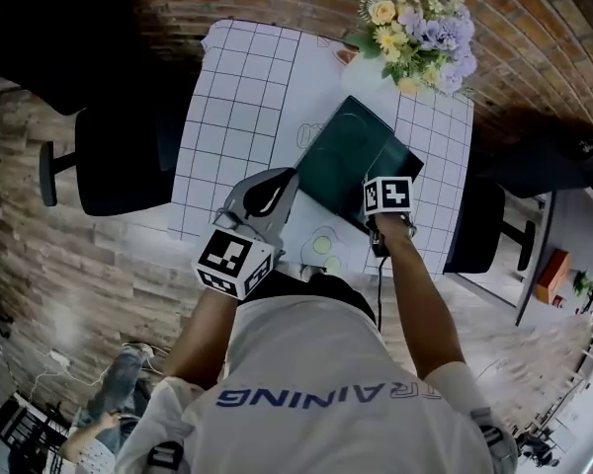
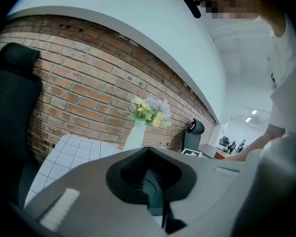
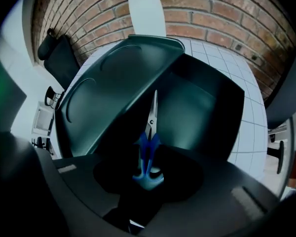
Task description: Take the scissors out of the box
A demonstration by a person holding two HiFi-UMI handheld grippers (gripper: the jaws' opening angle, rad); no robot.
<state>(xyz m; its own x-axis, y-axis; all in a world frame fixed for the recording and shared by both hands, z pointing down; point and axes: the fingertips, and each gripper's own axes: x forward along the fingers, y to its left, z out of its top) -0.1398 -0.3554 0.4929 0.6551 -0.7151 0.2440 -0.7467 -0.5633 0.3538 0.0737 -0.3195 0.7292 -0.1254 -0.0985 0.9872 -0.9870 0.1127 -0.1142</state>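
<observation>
A dark green box (image 1: 348, 162) stands open on the white grid-patterned table (image 1: 239, 87), its lid (image 3: 113, 78) swung up to the left. Inside lie the scissors (image 3: 149, 149), blue handles towards me and steel blades pointing away. My right gripper (image 1: 387, 203) points straight down into the box. Its jaws stand open, with the blue handles in the gap of the right gripper (image 3: 148, 181); I see no pad pressing on them. My left gripper (image 1: 287, 176) hovers level at the table's front edge, left of the box, shut and empty.
A white vase of flowers (image 1: 415, 33) stands just behind the box; in the left gripper view the flowers (image 2: 148, 110) rise against a brick wall. Black chairs sit left (image 1: 114, 156) and right (image 1: 479, 227) of the table. Bare gridded cloth lies to the box's left.
</observation>
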